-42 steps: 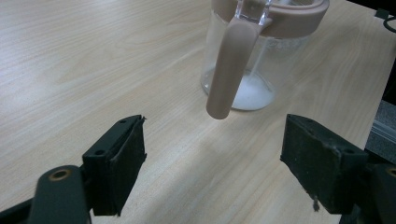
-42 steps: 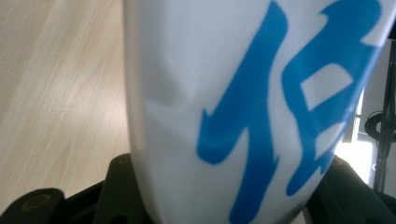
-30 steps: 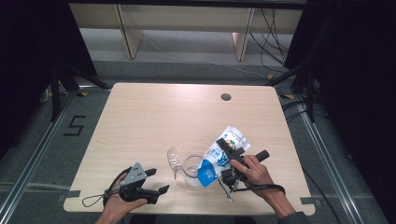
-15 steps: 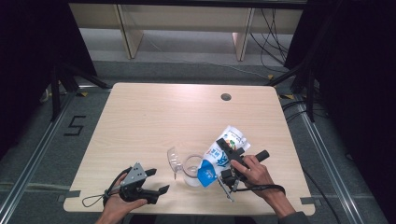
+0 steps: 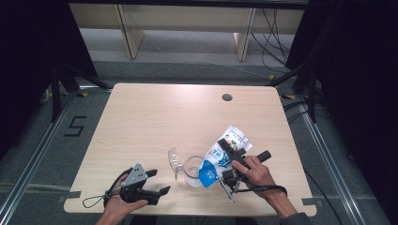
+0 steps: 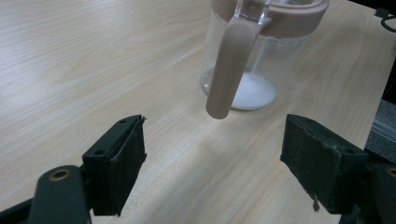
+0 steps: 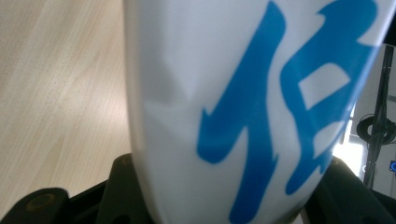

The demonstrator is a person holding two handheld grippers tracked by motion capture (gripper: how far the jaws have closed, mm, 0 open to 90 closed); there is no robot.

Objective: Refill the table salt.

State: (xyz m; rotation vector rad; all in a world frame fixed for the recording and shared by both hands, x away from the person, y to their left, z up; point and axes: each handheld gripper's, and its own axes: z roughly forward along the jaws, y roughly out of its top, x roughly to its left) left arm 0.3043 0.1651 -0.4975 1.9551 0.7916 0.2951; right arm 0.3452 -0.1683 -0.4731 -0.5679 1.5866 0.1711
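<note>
The bag (image 5: 220, 158), a soft white pouch with glossy blue print, is being held tilted over the jug (image 5: 191, 169), its blue lower end at the jug's mouth, near the front edge of the table (image 5: 155, 112). The right gripper (image 5: 233, 165) is clamping the bag across its middle; in the right gripper view its smooth, creased skin (image 7: 243, 107) is bulging between the black jaws. The jug is standing upright, clear and round, with a matte pinkish rim and a handle (image 6: 229, 70), and a layer of white powder (image 6: 250, 91) is lying on its bottom. The left gripper (image 5: 152, 182) is resting low on the pale wood-grain table, well apart from the jug, its jaws standing wide with nothing between them.
</note>
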